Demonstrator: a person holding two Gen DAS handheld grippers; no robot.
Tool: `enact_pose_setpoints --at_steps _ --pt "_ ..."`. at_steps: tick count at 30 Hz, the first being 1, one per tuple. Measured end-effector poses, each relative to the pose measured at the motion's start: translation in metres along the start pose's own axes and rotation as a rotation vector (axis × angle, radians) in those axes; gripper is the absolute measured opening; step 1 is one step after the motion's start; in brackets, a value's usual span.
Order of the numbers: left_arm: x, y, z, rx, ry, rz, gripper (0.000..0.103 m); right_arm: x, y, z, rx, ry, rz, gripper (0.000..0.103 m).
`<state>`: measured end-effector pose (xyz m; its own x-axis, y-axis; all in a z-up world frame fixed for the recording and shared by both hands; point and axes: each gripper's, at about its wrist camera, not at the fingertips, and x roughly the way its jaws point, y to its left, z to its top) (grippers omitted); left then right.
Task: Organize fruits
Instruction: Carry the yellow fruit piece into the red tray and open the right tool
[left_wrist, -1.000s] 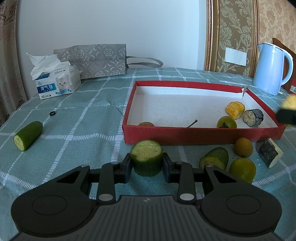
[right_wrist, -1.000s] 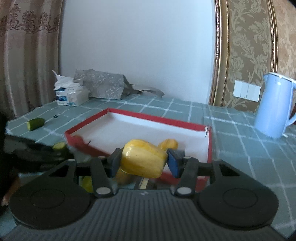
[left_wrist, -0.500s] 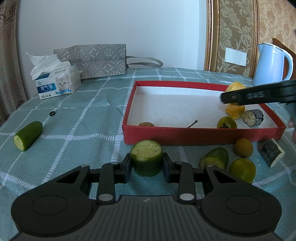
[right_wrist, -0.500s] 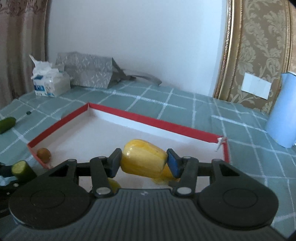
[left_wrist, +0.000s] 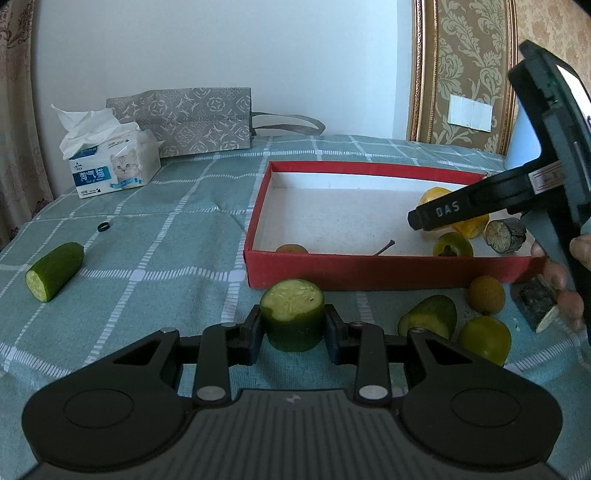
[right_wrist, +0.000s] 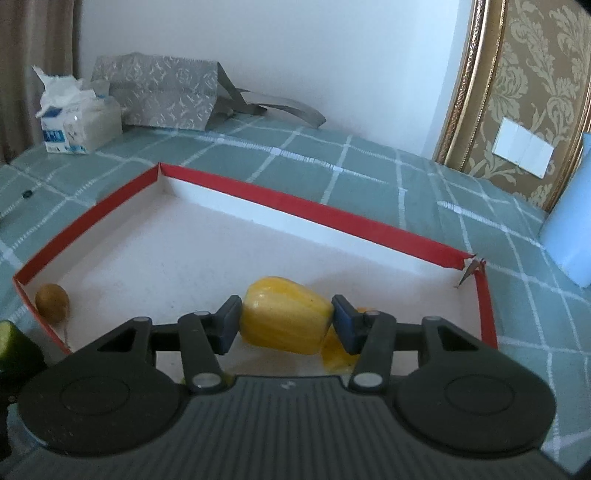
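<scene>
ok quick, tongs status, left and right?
Left tongs: closed on the cucumber chunk.
Right tongs: closed on the yellow fruit piece, over the red box.

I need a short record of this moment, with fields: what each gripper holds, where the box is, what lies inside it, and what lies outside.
left gripper: shut on short green cucumber chunk, cut face up, in front of the box
right gripper: shut on yellow fruit piece, over the box interior
box: shallow red cardboard box with white inside, on green checked tablecloth
inside box: small brown round fruit, another yellow piece, green persimmon-like fruit, dark cut cylinder
outside box: long cucumber piece, round green fruit
</scene>
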<state>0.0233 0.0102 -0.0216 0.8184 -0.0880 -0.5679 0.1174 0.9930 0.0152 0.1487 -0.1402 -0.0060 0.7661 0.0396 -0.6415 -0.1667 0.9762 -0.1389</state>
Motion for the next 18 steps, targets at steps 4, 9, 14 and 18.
enact_pose_setpoints --at_steps 4,9,14,18 --pt "0.0 0.0 0.0 0.001 0.0 0.0 0.033 0.002 0.006 0.002 -0.02 0.014 0.003 0.068" --pt "0.0 0.0 0.0 0.0 0.0 0.0 0.033 -0.017 0.004 0.0 -0.031 -0.084 -0.039 0.087" --pt "0.0 0.0 0.0 -0.001 0.0 -0.001 0.033 -0.064 -0.021 -0.009 0.052 -0.21 -0.03 0.099" --pt "0.0 0.0 0.0 -0.001 0.0 -0.001 0.033 -0.104 -0.05 -0.043 0.119 -0.314 -0.051 0.103"
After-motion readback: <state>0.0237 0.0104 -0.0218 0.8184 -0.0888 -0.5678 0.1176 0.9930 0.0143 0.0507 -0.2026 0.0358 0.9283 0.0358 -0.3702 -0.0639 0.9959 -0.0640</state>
